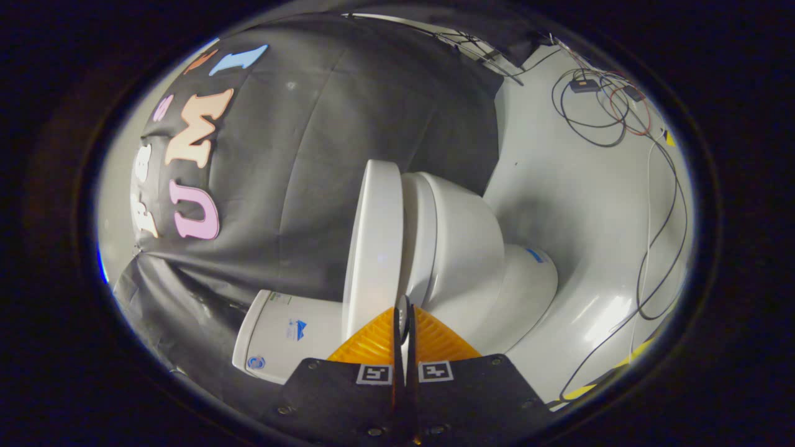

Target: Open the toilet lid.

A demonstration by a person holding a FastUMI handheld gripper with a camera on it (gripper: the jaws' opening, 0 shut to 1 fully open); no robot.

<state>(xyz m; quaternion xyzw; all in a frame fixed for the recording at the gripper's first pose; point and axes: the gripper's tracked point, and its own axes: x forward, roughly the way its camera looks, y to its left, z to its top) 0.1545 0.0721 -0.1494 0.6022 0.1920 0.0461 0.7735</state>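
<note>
Tool [405, 329]: orange fingers [435, 341] lying nearly together, apparently pinching the toilet lid [374, 248] edge; lid sitting against bowl [466, 254], tank [286, 332] beside, cables [621, 112] trailing on floor [577, 186].

We look out from the gripper [404, 310] itself, forward along its two orange fingers [372, 344], which sit closed together at the near end of the view. The camera is rolled on its side, so the toilet [459, 261] lies sideways, its tank [279, 335] to the left and the floor [584, 198] to the right. We are close: the lid [372, 248] stands just ahead of the fingertips, with the black cloth wall [348, 124] far behind.
</note>
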